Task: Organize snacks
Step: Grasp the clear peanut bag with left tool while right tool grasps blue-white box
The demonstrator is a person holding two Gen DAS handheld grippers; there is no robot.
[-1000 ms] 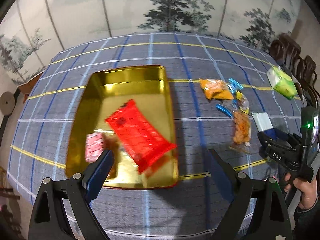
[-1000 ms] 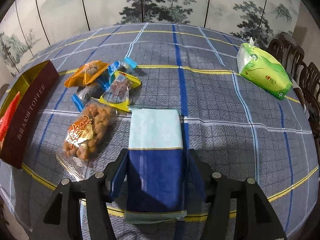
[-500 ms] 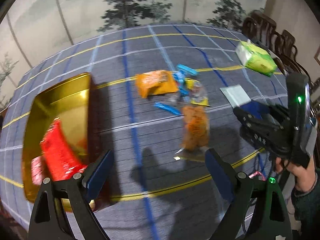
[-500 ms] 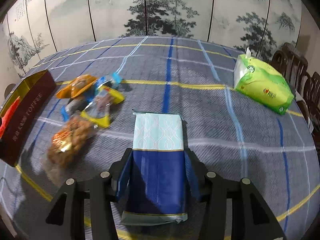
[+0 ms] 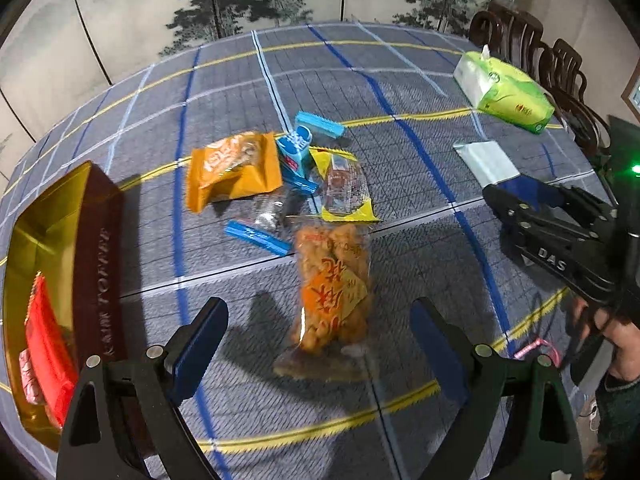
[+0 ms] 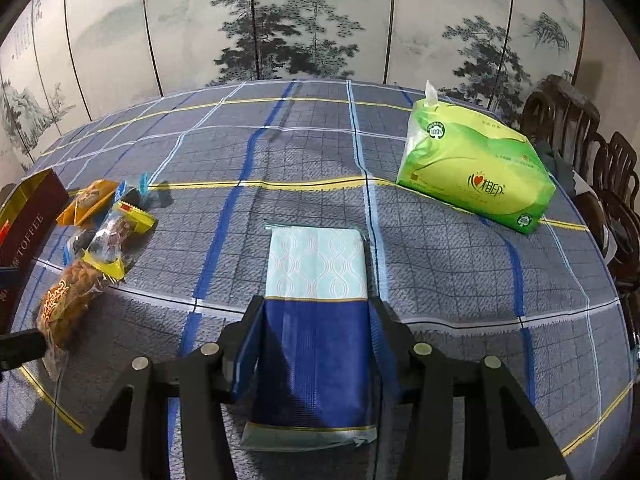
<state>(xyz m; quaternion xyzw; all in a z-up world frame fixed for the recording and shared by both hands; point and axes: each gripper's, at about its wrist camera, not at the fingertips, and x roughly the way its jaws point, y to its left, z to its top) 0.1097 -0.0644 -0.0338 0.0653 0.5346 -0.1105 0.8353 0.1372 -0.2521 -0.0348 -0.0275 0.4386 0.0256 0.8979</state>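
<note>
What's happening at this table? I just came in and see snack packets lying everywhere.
Someone is sorting snacks into a gold tin with two handheld grippers. The right gripper is shut on a blue and pale packet. The left gripper is open and empty, pointed at a clear bag of orange snacks on the tablecloth. A red packet already lies in the tin; several packets remain loose on the cloth.
</note>
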